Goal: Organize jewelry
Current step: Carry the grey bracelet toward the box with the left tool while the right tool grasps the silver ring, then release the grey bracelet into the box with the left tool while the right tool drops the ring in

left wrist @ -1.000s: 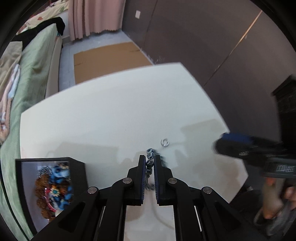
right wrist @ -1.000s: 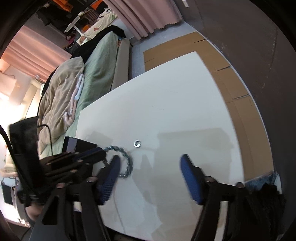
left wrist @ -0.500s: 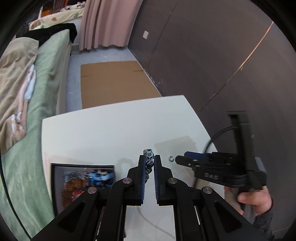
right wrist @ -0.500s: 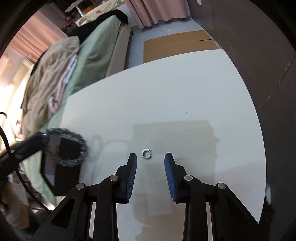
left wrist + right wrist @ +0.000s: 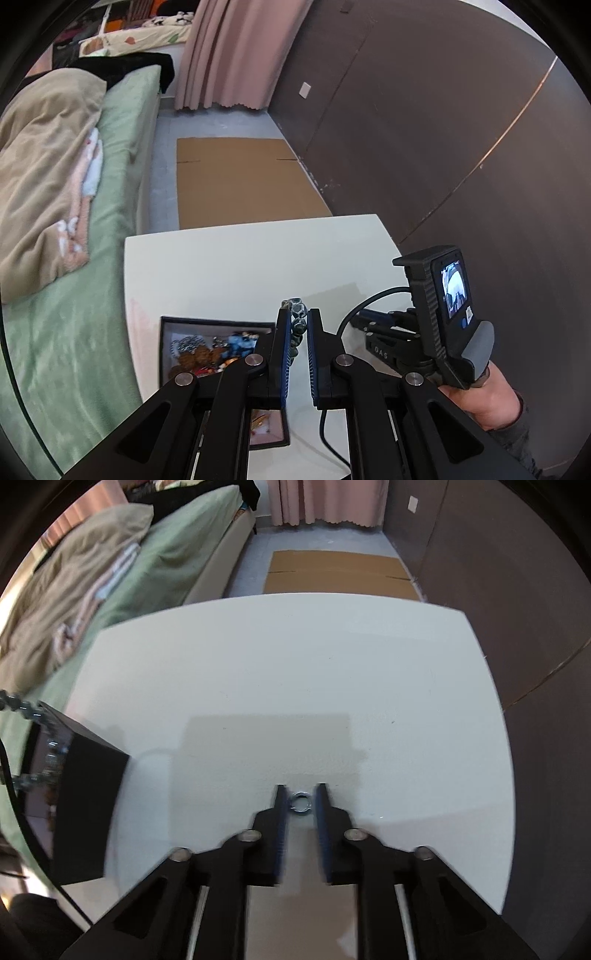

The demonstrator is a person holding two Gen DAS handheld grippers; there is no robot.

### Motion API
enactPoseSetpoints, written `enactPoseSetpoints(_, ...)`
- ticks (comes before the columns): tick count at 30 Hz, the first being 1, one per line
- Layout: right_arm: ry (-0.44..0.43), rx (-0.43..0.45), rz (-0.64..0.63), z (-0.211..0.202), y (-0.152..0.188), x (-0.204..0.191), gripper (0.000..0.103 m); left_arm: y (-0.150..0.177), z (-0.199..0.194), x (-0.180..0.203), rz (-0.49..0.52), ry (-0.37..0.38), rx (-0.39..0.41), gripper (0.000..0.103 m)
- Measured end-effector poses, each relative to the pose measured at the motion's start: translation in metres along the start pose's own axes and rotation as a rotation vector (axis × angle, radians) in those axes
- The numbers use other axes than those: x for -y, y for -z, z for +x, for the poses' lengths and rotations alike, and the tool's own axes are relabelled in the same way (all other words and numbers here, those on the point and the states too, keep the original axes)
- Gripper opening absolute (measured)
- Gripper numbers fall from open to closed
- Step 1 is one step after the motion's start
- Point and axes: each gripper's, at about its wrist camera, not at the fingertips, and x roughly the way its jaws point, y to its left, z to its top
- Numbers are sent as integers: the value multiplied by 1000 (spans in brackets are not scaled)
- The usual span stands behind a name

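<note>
You're pinching a knobbly dark bead bracelet (image 5: 298, 325) in your left gripper (image 5: 296, 314), jaws nearly shut on it, above the black square tray (image 5: 218, 324) w/ glossy mixed jewelry. Your right gripper (image 5: 301, 794) is closing its jaws round a small shiny metal ring (image 5: 301, 802) lying flat on the smooth white table (image 5: 295, 664); pads aren't touching it yet. Only the right view is showing the ring; only the left view is showing the tray's contents & your right hand (image 5: 484, 395)

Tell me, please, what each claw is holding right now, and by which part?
Left claw pinches the beaded bracelet by its strand. Right claw is closing around the ring, not yet gripping it.
</note>
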Motion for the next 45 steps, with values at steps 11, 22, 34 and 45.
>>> enactPoseSetpoints(11, -118, 89, 33, -52, 10, -9, 13, 12, -16, -20, -18, -59, 8, 8)
enactPoseSetpoints(22, -234, 160, 10, -84, 9, -49, 13, 13, 8, -44, -51, -102, -40, 8)
enactPoseSetpoints(34, -332, 185, -29, -94, 9, -76, 13, 12, -13, -62, -102, -143, 0, 49)
enactPoseSetpoints(45, -498, 194, -71, -102, 9, -108, 13, 12, -34, -71, -117, -150, 25, 49)
